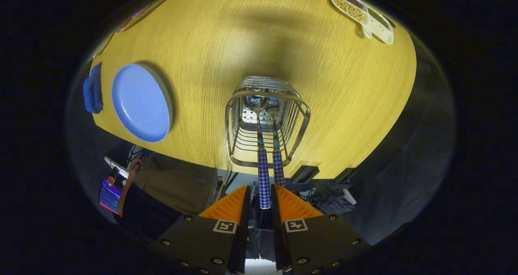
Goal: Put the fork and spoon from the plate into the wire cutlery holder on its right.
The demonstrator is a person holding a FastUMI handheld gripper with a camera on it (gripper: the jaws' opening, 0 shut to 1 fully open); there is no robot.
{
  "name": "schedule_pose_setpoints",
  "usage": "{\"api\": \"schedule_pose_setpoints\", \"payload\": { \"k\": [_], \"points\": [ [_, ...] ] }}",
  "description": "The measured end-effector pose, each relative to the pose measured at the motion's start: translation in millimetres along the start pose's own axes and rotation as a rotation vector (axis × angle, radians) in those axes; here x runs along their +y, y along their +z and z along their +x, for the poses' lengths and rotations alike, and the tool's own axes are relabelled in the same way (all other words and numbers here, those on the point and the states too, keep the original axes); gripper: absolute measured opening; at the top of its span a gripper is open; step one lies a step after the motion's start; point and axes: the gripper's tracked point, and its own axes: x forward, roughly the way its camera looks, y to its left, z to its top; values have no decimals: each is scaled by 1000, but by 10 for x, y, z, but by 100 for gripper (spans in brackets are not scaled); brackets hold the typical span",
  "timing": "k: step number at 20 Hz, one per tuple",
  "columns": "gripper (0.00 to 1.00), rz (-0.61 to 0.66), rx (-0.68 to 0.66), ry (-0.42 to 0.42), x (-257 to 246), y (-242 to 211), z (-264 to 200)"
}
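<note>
Tongs (261, 204) nearly closed around one checked handle, contact on both sides hard to confirm. Just ahead, fork (277, 161) and spoon (263, 161) standing heads-down in the wire cutlery holder (243, 117); plate (139, 103) bare, off left on the surface (323, 105). Probably light, stiff, slippery metal; best gripped at the handle.

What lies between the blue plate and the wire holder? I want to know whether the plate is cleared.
Only bare wooden table lies between the empty blue plate and the wire holder, seen in the gripper view.
</note>
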Motion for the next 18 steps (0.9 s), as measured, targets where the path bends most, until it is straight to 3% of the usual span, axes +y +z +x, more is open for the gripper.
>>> {"api": "schedule_pose_setpoints", "payload": {
  "k": [3, 7, 12, 14, 18],
  "points": [
    [28, 21, -129, 32, 64, -17, -229],
    [28, 18, -363, 7, 115, -50, -554],
    [29, 120, -888, -34, 345, 10, -1062],
    [29, 158, -1107, 3, 592, 38, -1258],
    [29, 181, -1342, -33, 865, -94, -1480]
  ]
}}
